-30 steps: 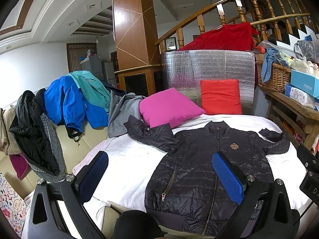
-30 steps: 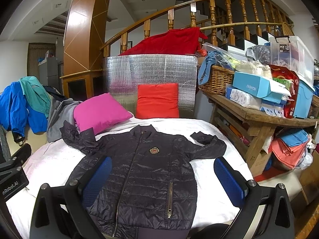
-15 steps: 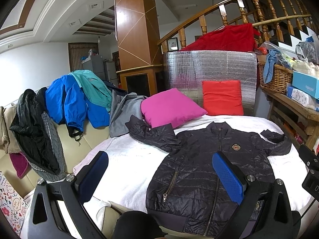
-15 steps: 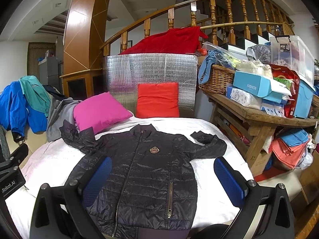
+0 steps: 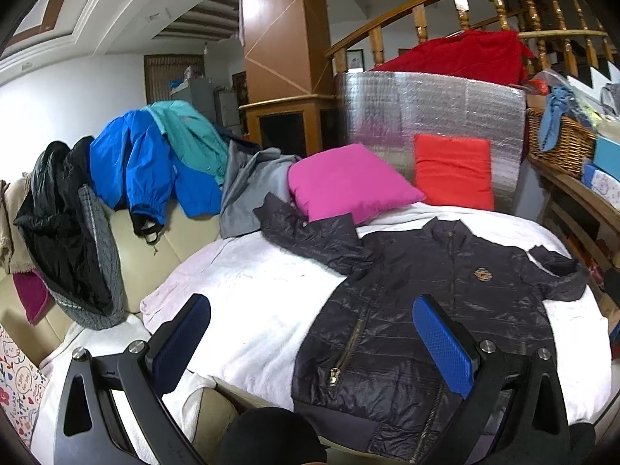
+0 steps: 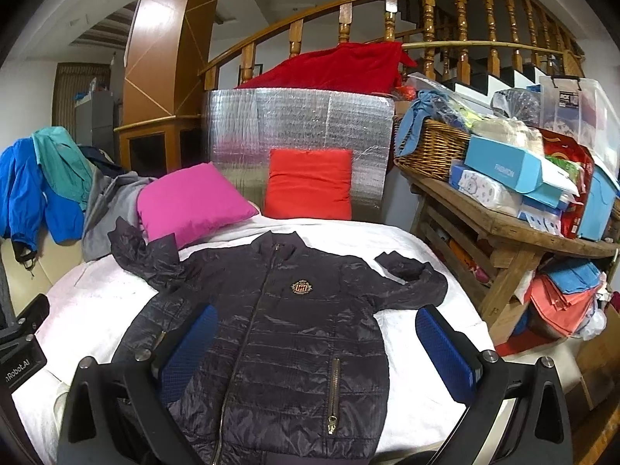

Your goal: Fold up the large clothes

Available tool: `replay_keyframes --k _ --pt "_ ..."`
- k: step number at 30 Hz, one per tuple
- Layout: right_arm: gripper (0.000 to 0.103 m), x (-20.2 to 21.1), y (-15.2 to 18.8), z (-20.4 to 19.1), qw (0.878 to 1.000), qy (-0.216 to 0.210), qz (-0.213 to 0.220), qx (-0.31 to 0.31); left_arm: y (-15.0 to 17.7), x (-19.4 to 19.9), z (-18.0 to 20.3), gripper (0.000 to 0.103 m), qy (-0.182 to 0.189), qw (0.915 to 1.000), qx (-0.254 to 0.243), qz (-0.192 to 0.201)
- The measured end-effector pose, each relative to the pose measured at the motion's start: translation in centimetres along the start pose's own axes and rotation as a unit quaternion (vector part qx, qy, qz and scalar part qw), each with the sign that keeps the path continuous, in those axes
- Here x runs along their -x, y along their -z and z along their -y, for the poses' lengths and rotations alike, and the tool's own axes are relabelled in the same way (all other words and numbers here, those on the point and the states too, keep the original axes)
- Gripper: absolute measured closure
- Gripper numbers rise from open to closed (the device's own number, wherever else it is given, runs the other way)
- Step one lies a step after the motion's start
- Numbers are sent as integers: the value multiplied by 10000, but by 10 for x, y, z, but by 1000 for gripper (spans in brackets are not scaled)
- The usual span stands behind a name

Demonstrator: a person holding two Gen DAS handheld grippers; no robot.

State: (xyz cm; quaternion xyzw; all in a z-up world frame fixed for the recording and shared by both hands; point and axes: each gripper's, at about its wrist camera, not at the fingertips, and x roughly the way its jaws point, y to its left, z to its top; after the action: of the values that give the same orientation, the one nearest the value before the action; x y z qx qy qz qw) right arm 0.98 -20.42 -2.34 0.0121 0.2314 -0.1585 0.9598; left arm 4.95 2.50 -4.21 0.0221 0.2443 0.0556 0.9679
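Note:
A dark quilted zip jacket [image 6: 279, 333] lies flat, front up, on a white-covered surface [image 6: 93, 302], collar away from me, both sleeves spread outward. It also shows in the left wrist view [image 5: 426, 317] at the right. My left gripper [image 5: 310, 345] is open and empty, held above the near left edge, its right finger over the jacket's left side. My right gripper [image 6: 316, 352] is open and empty, held above the jacket's lower half. Neither touches the jacket.
A pink pillow [image 6: 190, 201] and a red pillow [image 6: 310, 184] lean at the far edge before a silver foil panel [image 6: 298, 128]. Several jackets [image 5: 147, 162] hang over a sofa on the left. A cluttered wooden bench [image 6: 515, 228] stands on the right.
The left wrist view has shifted slightly, so the jacket sits a little further right and lower in it. The right gripper has barely moved. Both stay open.

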Motion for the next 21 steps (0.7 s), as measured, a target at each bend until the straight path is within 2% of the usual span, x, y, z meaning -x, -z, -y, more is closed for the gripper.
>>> replay_keyframes --k 6,14,17,19,21 --pt "0 -30 -7 -13 9999 -54 -136 92 -3 -32 -5 0 -287 9995 9 -105" --pt "0 -88 -16 -17 9992 -55 -387 125 -7 -84 7 0 -423 9984 -64 -368" --pt "0 -115 -17 -4 9988 -98 -468 82 -10 -122 30 0 -202 9970 -230 -706" --pt "0 -141 -17 18 9988 -183 -442 -33 -10 -156 54 0 -83 9938 -461 -1006" --pt "0 -173 -15 48 9986 61 -505 -163 -5 -207 89 0 105 9873 -726 -1407"
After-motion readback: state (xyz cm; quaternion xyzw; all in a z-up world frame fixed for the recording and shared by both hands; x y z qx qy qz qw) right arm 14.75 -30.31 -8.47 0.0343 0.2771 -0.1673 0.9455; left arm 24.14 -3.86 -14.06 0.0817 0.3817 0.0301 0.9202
